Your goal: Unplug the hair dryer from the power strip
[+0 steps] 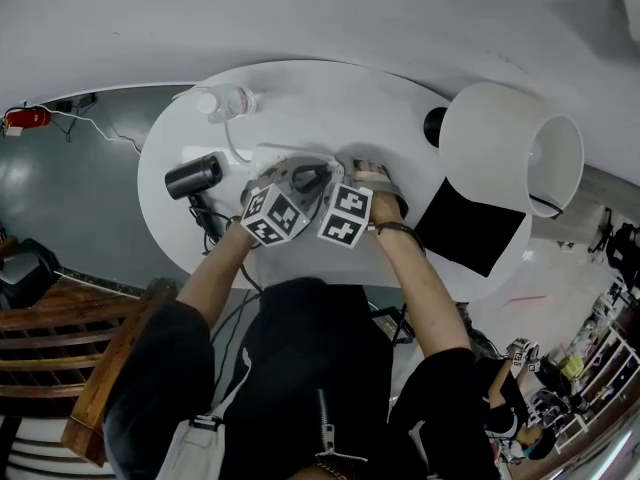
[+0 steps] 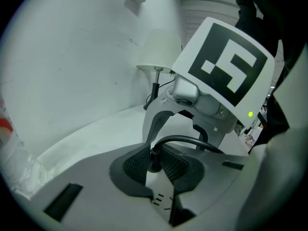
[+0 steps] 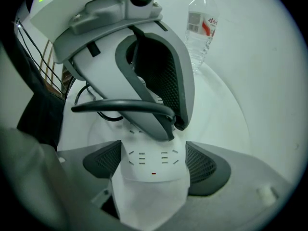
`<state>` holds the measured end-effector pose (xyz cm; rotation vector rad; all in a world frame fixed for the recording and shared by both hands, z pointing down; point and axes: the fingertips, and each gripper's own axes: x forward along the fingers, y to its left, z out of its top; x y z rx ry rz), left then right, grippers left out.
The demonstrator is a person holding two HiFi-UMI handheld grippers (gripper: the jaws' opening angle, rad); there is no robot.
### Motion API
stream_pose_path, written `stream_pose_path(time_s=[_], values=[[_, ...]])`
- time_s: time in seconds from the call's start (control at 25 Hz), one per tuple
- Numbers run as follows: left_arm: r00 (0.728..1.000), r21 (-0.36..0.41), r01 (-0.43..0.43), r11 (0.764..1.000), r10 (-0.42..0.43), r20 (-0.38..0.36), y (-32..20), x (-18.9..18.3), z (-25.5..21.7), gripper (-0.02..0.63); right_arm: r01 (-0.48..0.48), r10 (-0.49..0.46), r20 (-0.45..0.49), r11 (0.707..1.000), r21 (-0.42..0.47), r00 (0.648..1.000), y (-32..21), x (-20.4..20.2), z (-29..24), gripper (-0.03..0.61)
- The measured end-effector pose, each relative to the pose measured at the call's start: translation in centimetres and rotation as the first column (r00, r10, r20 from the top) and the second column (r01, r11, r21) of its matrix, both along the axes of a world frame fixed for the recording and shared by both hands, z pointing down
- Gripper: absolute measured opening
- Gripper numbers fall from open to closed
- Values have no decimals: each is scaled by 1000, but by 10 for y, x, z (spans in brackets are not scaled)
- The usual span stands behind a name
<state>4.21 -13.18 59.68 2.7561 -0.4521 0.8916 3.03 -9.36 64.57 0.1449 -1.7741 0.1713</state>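
Both tongs are clenched: our left tongs point(image 2: 156, 154) pinch the black plug point(image 2: 154, 164) atop the white power strip point(image 3: 151, 174), which our right tongs point(image 3: 153, 160) clamp; the hair dryer point(image 1: 193, 176) lies nearby on the counter point(image 1: 320, 98).

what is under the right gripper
The white power strip, clamped by the right gripper. Its far end is covered by the left gripper gripping the black plug.

Black hair dryer point(image 1: 193, 176) lying on side at desk point(image 1: 330, 98) left part. Black plug point(image 2: 155, 160) upright in socket of white power strip point(image 3: 154, 177), flat on desk; cord point(image 2: 184, 138) arches away.
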Motion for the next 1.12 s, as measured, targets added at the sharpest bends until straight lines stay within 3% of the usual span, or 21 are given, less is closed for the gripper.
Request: stream_pose_path(time_s=[0.68, 1.12], values=[[1000, 223, -8, 975, 10, -7, 11, -3, -3, 54, 18, -18, 14, 1000, 18, 1000, 0, -1, 1, 414], [998, -12, 10, 1000, -11, -62, 0, -4, -6, 52, 14, -14, 12, 1000, 28, 1000, 0, -2, 3, 414]])
